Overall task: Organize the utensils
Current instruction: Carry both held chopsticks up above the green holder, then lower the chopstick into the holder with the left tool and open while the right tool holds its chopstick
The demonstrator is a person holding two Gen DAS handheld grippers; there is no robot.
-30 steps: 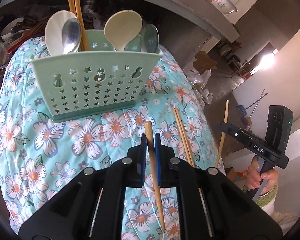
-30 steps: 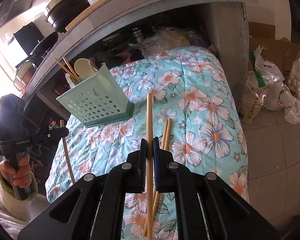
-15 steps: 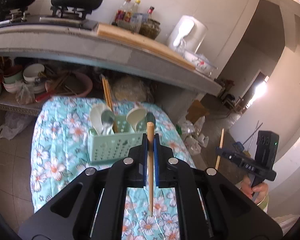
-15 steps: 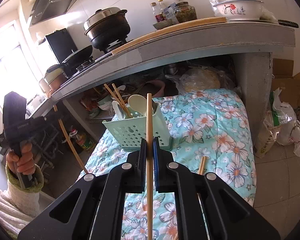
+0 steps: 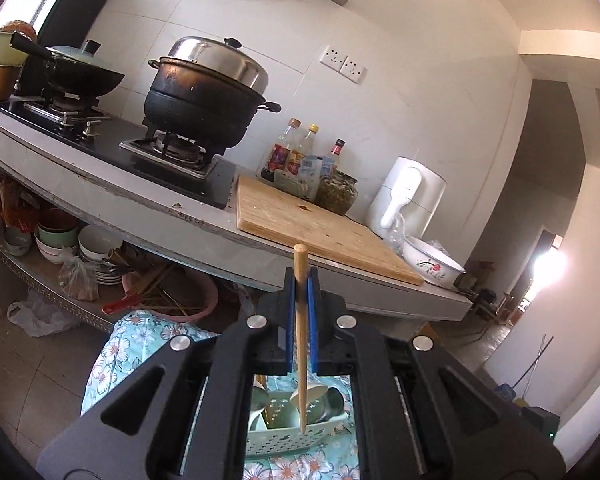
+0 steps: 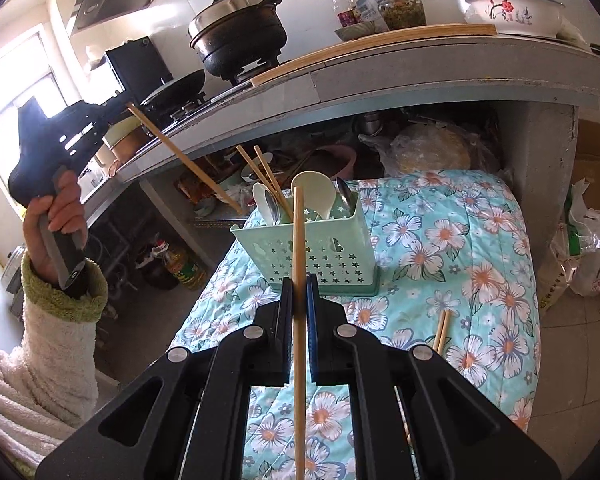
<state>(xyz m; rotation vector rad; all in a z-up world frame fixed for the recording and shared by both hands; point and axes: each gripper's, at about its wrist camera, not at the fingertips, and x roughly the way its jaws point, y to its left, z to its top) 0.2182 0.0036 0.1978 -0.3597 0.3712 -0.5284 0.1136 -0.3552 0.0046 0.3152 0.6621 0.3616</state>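
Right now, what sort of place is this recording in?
A lived-in home kitchen, most likely: a gas stove carrying a lidded black pot, a wooden cutting board on the counter, and bowls stacked on the shelf beneath.

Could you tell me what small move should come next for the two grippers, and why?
Probably lower the left gripper, shut on its wooden chopstick, tip-first into the mint-green perforated plastic utensil caddy; that tip already hangs above it, while the right gripper's chopstick stands farther back.

Floral quilt (image 6: 472, 264) covers my work surface. Green utensil basket (image 6: 312, 252) stands on it; two loose chopsticks (image 6: 441, 330) lie near the basket's front right.
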